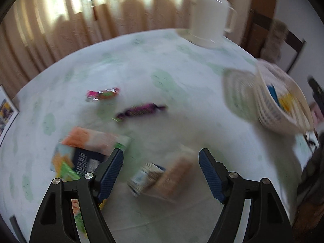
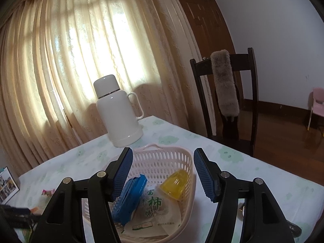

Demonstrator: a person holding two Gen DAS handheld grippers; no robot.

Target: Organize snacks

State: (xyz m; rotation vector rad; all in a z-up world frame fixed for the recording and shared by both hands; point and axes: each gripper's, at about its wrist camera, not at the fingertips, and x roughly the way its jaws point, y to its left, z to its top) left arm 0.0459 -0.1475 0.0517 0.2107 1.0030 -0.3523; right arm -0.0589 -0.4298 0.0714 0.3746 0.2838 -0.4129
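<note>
Left wrist view, blurred. My left gripper (image 1: 161,162) points down at the white tablecloth with pale green flowers (image 1: 182,111); its jaws stand apart and released, nothing pressed between the blue ribbed pads (image 1: 112,174). Directly ahead, in the gap between the fingers and lying on the cloth, is a small tan and blue snack packet (image 1: 160,179), too smeared for me to read. Beside the left finger lies a flat orange and dark blue snack box (image 1: 89,147), partly behind that finger. Farther ahead are a purple twist-wrapped candy (image 1: 141,110) and, beyond it to the left, a pink and green wrapped candy (image 1: 102,94). Ahead to the right stands the cream perforated plastic basket (image 1: 271,105).

Right wrist view, sharp. My right gripper (image 2: 163,172) hovers over the same basket (image 2: 162,162), jaws apart and empty. Inside the basket, below the fingers, lie a blue ridged snack pack (image 2: 131,194), a yellow jelly cup (image 2: 175,183) and a pale round-printed snack bag with green characters (image 2: 154,208). Beyond the basket stands a white thermos jug with a handle (image 2: 118,111); to the right, a dark wooden chair (image 2: 251,101) with a grey fur strip (image 2: 224,85) over its back.
</note>
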